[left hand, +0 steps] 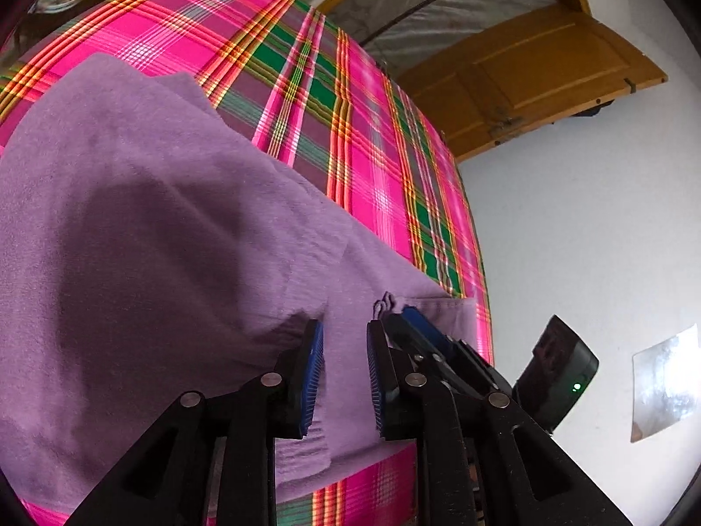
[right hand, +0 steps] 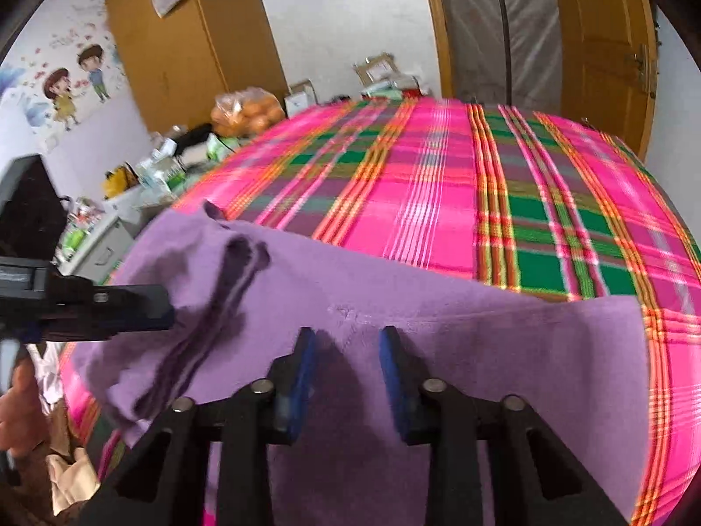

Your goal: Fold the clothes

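While the purple garment [right hand: 394, 307] lies spread across the near part of the pink plaid bedspread [right hand: 438, 184], both grippers hang low over its near edge. The left gripper [left hand: 346, 368] has its blue pads apart, purple cloth showing in the gap between them, and nothing pinched that I can see. The right gripper [right hand: 348, 377] looks much the same: fingers open, the cloth lying flat beneath the gap, a dark shadow pooled under it.

Look at the garment itself. In the right wrist view there's a dark drawstring [right hand: 219, 307] trailing across the cloth on the left, and the cloth there is rumpled, with a bit of it spilling over the bed's near edge. On the right, the fabric ends in a clean straight edge on the plaid. From the left wrist view, it runs away in a long band, a layered step showing along its far side, so some of it may already be doubled over; I can't say for certain.

So which step is this? By my reading it sits between grasps: either the grippers are about to take hold for a fold, or they have just let a fold go. Any further grasp calls for both pairs of pads to close on an edge at matching points, and that loose drawstring could snag or drag.
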The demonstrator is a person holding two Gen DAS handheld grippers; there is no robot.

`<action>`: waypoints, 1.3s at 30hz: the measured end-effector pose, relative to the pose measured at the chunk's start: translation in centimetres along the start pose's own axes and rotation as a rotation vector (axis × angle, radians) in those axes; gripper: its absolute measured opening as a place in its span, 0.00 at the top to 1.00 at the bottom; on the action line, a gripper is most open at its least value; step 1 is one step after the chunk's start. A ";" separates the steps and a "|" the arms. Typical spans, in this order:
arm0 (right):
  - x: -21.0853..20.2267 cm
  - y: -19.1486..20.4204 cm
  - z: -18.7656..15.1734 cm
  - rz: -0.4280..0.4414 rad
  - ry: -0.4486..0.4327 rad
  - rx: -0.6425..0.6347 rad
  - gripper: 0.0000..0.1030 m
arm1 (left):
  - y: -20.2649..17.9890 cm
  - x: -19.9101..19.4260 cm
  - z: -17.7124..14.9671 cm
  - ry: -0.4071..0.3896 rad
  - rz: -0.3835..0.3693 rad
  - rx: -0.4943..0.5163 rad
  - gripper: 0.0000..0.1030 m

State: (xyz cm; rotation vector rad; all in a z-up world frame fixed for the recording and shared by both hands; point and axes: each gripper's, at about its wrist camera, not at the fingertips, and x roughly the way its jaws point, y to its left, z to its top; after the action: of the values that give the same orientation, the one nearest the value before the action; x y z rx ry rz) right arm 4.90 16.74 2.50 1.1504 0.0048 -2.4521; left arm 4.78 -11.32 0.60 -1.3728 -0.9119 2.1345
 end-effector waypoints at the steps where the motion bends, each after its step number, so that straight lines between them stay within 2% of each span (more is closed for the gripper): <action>1: 0.1 0.2 0.0 -0.008 0.000 -0.008 0.72 | 0.1 0.1 0.1 0.002 0.002 0.002 0.81; 9: -0.5 1.7 0.6 -0.049 -0.005 -0.053 0.72 | 0.6 0.8 0.6 0.015 -0.020 -0.005 0.79; 11: -0.2 1.8 0.2 -0.027 0.011 -0.045 0.72 | 0.7 0.7 0.7 0.015 -0.026 -0.008 0.78; 16: 0.0 2.4 -0.4 -0.051 0.006 -0.065 0.72 | 0.9 1.0 0.8 0.021 -0.030 -0.007 0.78; 22: -1.6 2.3 -0.6 -0.012 -0.019 -0.052 0.72 | 0.8 0.3 0.4 0.001 -0.006 0.016 0.78; 27: -2.8 2.5 -2.6 0.017 -0.007 -0.059 0.72 | 0.7 -0.4 0.1 -0.017 0.014 0.036 0.77; 32: -2.7 3.1 -3.5 -0.022 -0.005 -0.091 0.72 | 1.0 -1.3 -0.4 -0.031 0.026 0.032 0.77; 36: -3.8 3.6 -3.4 0.001 -0.035 -0.108 0.72 | 1.6 -2.4 -0.9 -0.051 0.034 0.029 0.77; 39: -3.3 3.8 -4.0 0.010 -0.007 -0.102 0.72 | 2.5 -3.6 -1.4 -0.071 0.050 0.010 0.77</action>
State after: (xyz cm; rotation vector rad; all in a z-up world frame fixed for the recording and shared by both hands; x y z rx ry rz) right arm 11.12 15.31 2.93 1.0956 0.1202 -2.4167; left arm 7.48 -15.02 0.58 -1.3354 -0.9019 2.2349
